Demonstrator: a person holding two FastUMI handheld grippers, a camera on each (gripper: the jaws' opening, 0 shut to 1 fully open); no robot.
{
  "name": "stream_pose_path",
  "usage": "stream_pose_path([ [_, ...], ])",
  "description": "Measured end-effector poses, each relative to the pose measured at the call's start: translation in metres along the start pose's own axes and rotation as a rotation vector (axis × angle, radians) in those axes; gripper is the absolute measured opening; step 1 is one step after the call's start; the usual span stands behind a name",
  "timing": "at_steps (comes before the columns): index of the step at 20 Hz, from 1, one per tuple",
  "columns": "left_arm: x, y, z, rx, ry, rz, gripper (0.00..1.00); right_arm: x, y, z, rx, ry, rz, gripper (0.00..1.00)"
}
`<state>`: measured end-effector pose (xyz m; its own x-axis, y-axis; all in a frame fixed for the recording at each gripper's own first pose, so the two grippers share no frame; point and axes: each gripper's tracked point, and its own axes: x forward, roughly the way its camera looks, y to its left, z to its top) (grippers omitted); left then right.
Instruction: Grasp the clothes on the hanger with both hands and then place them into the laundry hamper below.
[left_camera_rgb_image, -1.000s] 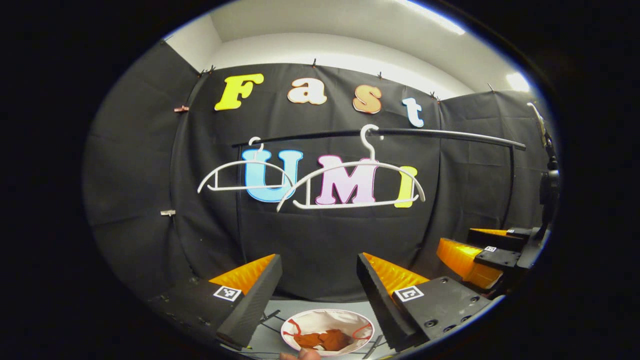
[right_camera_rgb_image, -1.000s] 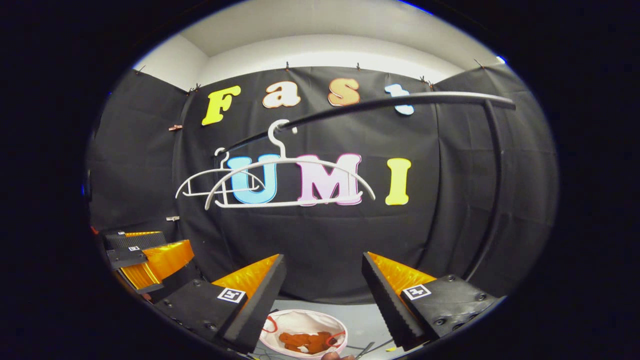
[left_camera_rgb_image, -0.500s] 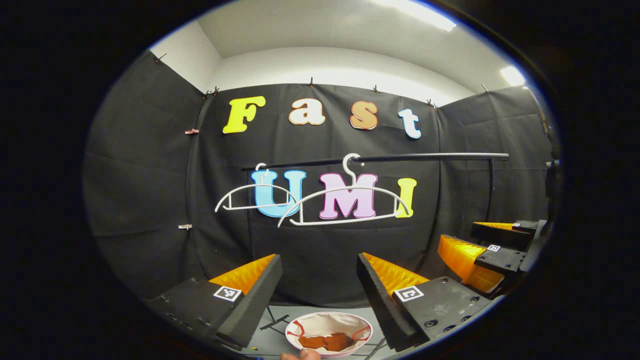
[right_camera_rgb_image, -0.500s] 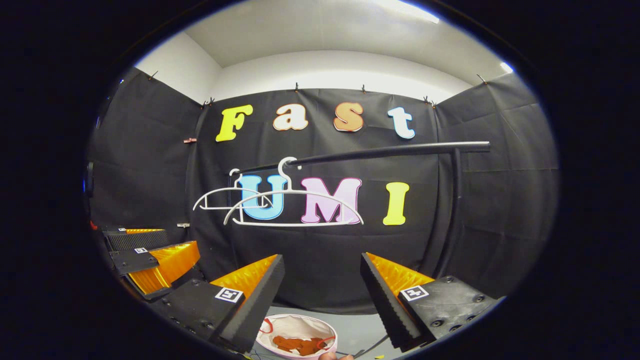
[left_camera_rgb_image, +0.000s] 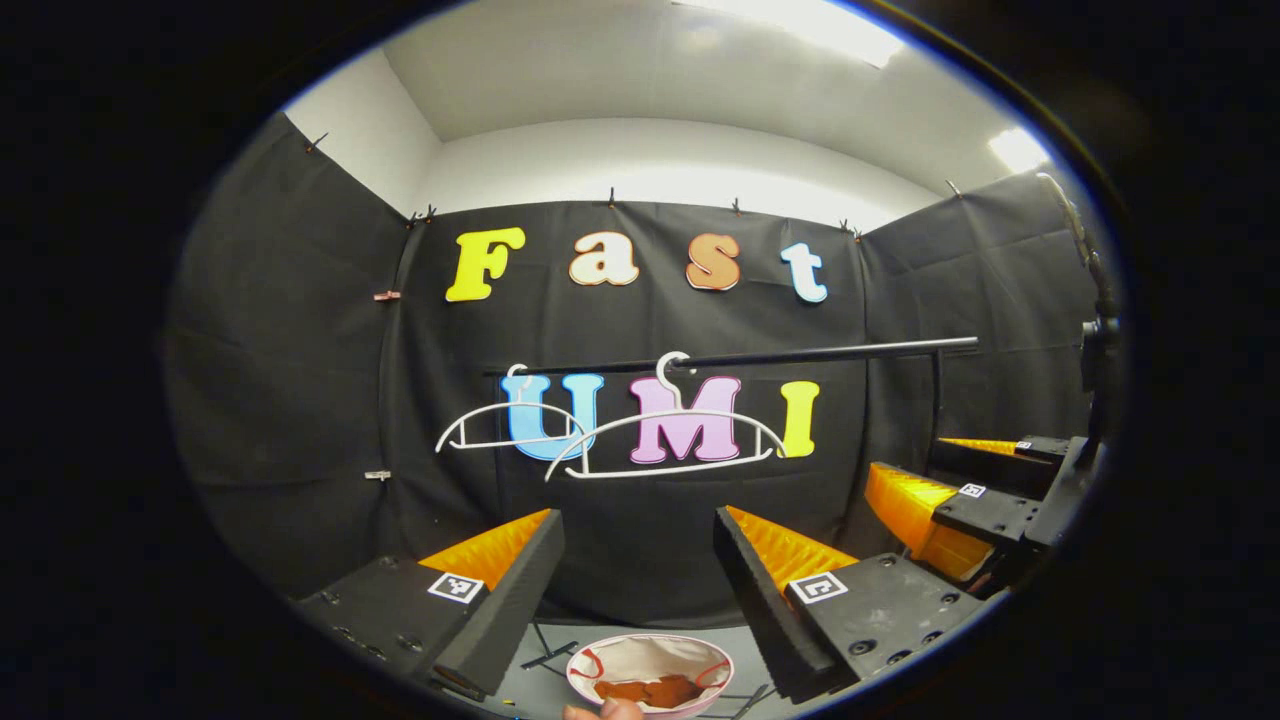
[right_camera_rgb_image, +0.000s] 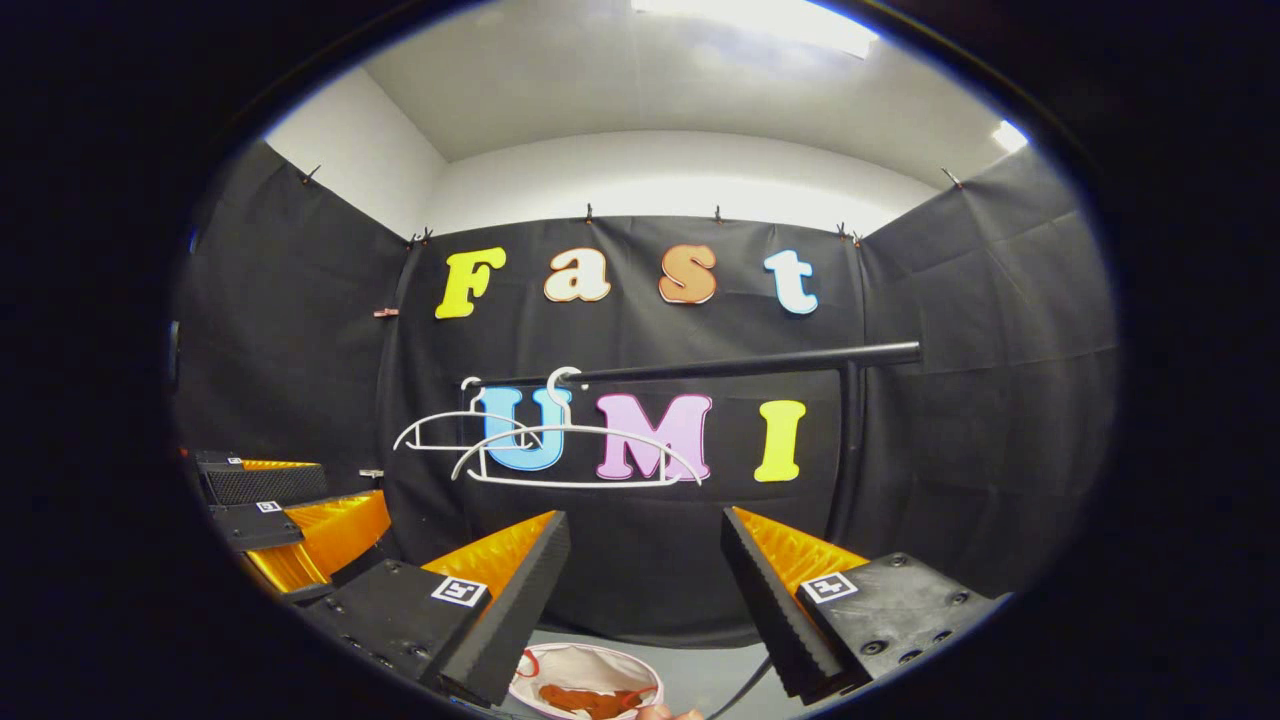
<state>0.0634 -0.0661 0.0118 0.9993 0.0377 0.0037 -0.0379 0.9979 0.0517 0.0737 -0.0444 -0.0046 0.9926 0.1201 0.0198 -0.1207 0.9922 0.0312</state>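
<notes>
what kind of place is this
Likely a staged laundry booth, not a real home: black cloth walls, a clothes rail with two bare white hangers, and a hamper holding orange clothes.

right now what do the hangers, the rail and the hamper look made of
Hangers: likely white plastic, thin, smooth, evenly coloured. Rail: probably dark metal tube, with a highlight along it. Hamper: seemingly soft white fabric with red trim, rim slightly uneven, rust-coloured clothes inside.

Black rail (left_camera_rgb_image: 800, 354) runs across the cloth wall; black upright post (right_camera_rgb_image: 850, 420) under its right end. Ceiling light (right_camera_rgb_image: 760, 15) on overhead.
</notes>
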Motion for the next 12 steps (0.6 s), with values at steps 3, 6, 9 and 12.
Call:
stream_pose_path([
  [3,-0.001,0.002,-0.004,0.022,0.010,-0.004,0.92,-0.002,0.003,0.000,-0.002,-0.004,-0.007,1.00],
  [6,-0.001,0.004,-0.006,0.015,0.022,-0.013,0.95,-0.003,0.000,0.000,-0.008,-0.006,-0.018,0.98],
  [9,0.001,0.009,-0.005,0.007,0.016,-0.012,0.92,-0.003,0.001,0.001,-0.003,-0.012,-0.024,0.98],
  [12,0.003,0.014,-0.004,0.011,0.008,-0.003,0.95,0.001,0.002,0.004,-0.003,-0.022,-0.028,0.98],
])
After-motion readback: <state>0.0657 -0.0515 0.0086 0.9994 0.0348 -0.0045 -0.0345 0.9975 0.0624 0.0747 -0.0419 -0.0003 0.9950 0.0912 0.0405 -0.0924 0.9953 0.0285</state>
